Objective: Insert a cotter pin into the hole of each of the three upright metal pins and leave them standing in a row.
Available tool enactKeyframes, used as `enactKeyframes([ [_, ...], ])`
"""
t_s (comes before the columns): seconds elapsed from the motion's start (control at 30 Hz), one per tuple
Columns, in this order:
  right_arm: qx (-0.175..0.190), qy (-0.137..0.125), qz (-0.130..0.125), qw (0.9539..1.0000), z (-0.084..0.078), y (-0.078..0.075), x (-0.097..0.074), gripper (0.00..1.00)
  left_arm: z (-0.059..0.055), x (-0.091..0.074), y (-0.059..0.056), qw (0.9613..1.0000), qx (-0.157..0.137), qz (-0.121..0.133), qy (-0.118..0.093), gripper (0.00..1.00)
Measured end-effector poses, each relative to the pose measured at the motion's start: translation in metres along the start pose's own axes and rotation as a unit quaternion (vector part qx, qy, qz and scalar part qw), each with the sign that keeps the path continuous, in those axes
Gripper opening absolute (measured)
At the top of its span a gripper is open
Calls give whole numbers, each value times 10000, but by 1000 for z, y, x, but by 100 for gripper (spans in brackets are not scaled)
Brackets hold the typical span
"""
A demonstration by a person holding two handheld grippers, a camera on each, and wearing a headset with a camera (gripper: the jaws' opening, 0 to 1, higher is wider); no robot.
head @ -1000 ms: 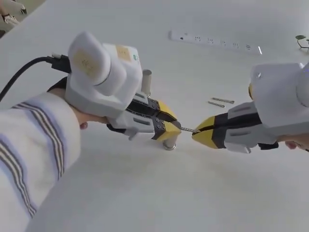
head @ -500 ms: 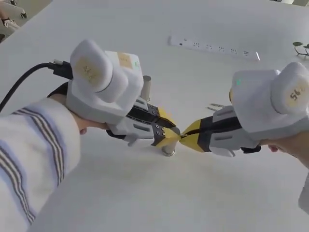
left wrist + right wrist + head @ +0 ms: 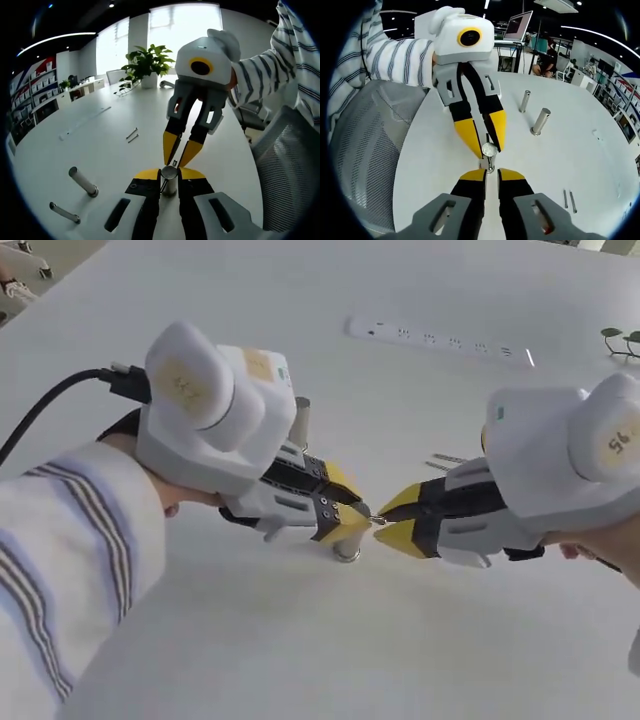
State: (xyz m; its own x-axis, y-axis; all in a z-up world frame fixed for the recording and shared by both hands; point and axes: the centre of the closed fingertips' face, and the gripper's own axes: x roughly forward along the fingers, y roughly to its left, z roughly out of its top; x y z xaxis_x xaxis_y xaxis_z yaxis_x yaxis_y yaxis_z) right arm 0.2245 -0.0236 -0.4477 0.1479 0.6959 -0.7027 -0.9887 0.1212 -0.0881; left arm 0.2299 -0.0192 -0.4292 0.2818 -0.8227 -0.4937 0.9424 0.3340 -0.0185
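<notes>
My left gripper is shut on an upright metal pin whose base rests on the white table. In the left gripper view the pin stands between the yellow jaw tips. My right gripper comes in from the right, shut on a thin cotter pin whose free end touches the pin's top. The right gripper view shows the pin head just beyond my right gripper. Two more metal pins stand behind.
Two spare cotter pins lie on the white table behind the right gripper. A white power strip lies farther back. A black cable trails from the left gripper. A mesh chair and a potted plant stand by the table.
My right gripper has moved left with the cotter pin until its tips nearly meet the left gripper's. Less of the cotter pin shows between them. The left gripper has barely moved.
</notes>
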Motion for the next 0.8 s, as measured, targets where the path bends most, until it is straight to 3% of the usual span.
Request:
enactKeyframes([
  [0.33,39,-136,-56,9999,6,-2,-5,0,0,0,0,10000,49,6,8,9],
  [0.8,67,-111,-80,9999,7,0,-6,0,1,0,0,10000,51,35,-39,10],
])
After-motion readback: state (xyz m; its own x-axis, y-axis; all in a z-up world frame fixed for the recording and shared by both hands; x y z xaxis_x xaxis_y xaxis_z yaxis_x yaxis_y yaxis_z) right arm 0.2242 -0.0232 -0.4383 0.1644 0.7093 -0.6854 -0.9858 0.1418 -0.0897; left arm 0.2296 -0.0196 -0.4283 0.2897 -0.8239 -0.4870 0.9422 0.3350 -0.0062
